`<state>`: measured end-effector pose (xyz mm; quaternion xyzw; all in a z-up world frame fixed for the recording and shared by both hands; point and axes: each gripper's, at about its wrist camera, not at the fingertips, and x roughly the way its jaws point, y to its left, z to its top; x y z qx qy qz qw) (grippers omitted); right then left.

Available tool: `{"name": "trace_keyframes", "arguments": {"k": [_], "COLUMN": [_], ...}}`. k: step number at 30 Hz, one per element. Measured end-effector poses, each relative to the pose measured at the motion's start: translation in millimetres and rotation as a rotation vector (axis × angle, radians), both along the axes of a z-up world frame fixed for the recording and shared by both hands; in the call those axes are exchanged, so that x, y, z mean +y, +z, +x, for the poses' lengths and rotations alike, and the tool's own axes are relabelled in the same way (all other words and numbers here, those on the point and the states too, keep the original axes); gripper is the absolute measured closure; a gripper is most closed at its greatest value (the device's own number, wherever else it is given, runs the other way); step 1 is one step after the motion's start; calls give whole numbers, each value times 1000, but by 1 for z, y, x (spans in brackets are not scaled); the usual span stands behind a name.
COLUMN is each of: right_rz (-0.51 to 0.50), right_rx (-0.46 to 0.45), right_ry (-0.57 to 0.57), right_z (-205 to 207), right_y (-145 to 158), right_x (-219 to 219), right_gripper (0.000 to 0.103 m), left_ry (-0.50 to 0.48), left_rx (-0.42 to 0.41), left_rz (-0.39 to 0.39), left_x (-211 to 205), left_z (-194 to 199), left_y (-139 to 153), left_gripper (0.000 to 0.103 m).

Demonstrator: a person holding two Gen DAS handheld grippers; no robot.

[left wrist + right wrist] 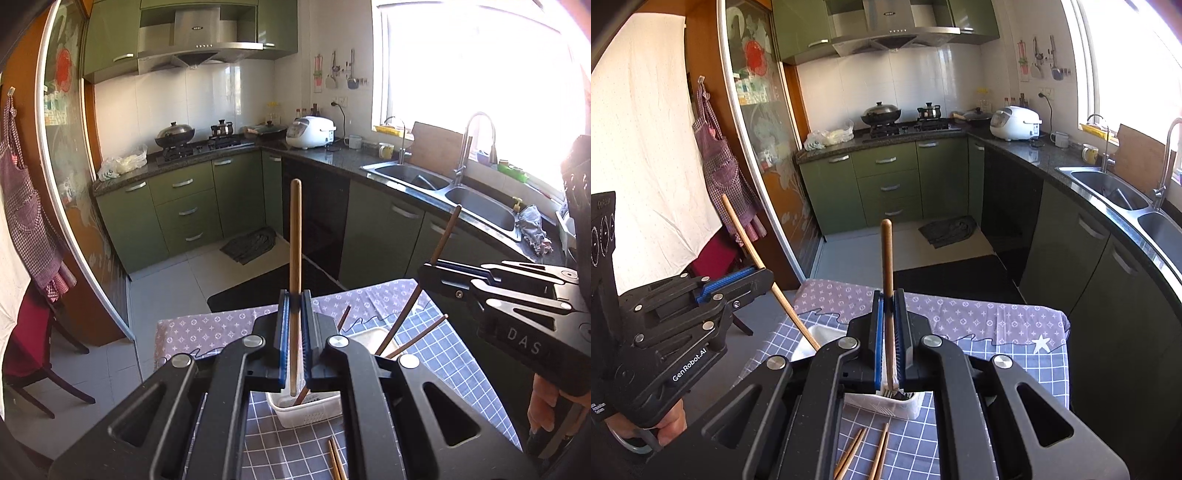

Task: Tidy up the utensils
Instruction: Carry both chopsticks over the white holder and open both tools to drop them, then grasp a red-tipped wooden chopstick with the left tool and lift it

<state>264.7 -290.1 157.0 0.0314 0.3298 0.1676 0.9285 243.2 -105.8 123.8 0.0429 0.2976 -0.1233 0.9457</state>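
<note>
While both of my grippers hang over the table, the white slotted plastic utensil basket (303, 408) sits directly beneath them on the blue grid-patterned tablecloth (443, 354). Inside it I see dark brown wooden chopsticks (397, 334) leaning against its rim, their tips pointing up and to the right. A second white tray (364, 338) lies just behind the basket; I cannot tell what it holds. Two loose light wooden chopsticks (855, 456) lie on the cloth in front of the basket.

My left gripper (294, 306) is pinching a light wooden-handled utensil (295, 236), its jaws pressed against the shaft, which stands upright with its lower end dipping into the basket. My right gripper (890, 310) is clamped on a wooden-handled fork (887, 258), also upright, with its metal tines just at the basket's rim. From the left camera, the right gripper comes in from the side, level, with the person's hand (543, 406) wrapped on its grip.
</note>
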Motion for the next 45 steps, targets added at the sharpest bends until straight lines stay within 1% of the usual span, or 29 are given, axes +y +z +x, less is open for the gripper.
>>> {"name": "trace_keyframes", "arguments": {"k": [3,5,6,7,9,10,15,16,18,20,21,22,24,27,29,32,35,36,37,40,42,45], "right_rz": [-13,-16,-19,-18,-17,-17,17,18,18,9,5,-1,-10,-40,-63,-73,-73,-68,-63,-54,-51,-43], "right_rx": [31,42,45,45,34,26,-28,-40,-54,-53,-44,-30,19,106,177,285,359,376,390,420,431,441], "right_ry": [12,17,19,21,19,21,42,45,56,65,67,69,77,71,60,42,29,22,19,16,17,20], "right_z": [6,7,7,6,1,-3,-41,-51,-72,-91,-99,-107,-118,-129,-130,-127,-123,-121,-120,-118,-113,-109], "right_y": [-18,-24,-25,-25,-20,-17,9,13,19,18,14,9,-9,-48,-79,-124,-158,-166,-173,-187,-190,-197], "right_x": [3,5,5,4,3,3,-6,-8,-13,-18,-21,-25,-33,-44,-52,-65,-77,-80,-84,-91,-89,-90], "right_gripper": [96,96,96,96,92,92,92,89,86,85,81,75,71,71,71,71,71,71,71,71,71,71], "left_ry": [-3,-3,-4,-5,-2,-4,-9,-15,-25,-29,-35,-42,-50,-73,-80,-59,-42,-36,-32,-20,-20,-24], "left_rx": [52,71,74,78,89,93,114,127,161,222,259,300,388,526,594,640,678,690,703,727,747,787], "left_rz": [5,6,13,18,12,7,-13,-13,-7,-15,-19,-23,-33,-45,-44,-20,2,14,28,72,92,101], "left_x": [2,3,3,4,6,8,15,15,16,19,20,21,22,19,13,5,-4,-6,-10,-15,-18,-21], "left_z": [6,8,8,8,7,6,-11,-16,-26,-35,-39,-42,-49,-57,-58,-54,-46,-44,-41,-36,-35,-35], "left_y": [-17,-23,-25,-26,-27,-26,-14,-13,-14,-22,-29,-37,-57,-93,-115,-141,-163,-170,-175,-188,-195,-207], "left_gripper": [97,95,93,88,81,81,81,80,78,75,74,73,72,72,72,72,72,75,78,83,83,83]}}
